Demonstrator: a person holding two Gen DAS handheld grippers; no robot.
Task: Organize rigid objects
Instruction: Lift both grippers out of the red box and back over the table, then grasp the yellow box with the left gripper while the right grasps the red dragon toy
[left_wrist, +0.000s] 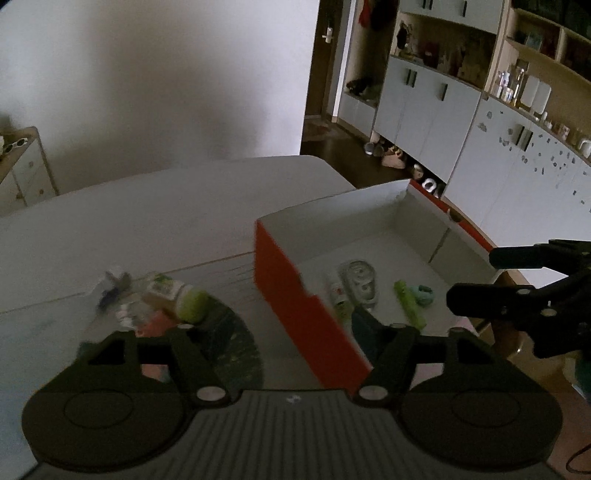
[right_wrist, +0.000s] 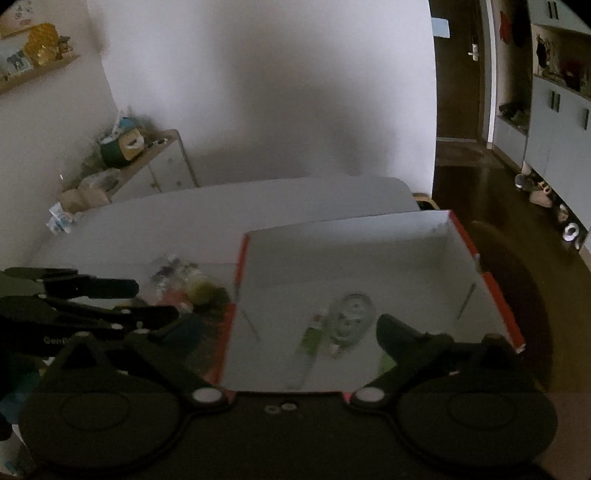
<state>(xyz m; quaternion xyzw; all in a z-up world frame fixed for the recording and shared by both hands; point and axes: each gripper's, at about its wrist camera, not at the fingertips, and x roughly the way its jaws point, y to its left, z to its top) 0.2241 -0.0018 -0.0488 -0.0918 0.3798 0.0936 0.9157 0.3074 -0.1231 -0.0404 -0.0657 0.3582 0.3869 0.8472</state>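
A red-sided cardboard box (right_wrist: 491, 280) sits on the white worktop (left_wrist: 147, 210), holding a clear tape dispenser (right_wrist: 351, 321), a small tube (right_wrist: 312, 338) and a green item (left_wrist: 408, 304). Beside the box lies a blurred heap with a green-capped bottle (left_wrist: 175, 295). The left claw (left_wrist: 284, 325) and right claw (right_wrist: 291, 328) both gape wide, empty.

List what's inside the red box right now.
Inside the red box: a clear tape dispenser, a small tube, a green stick-like item and a teal piece. The near wall and the left claw hide the near floor.
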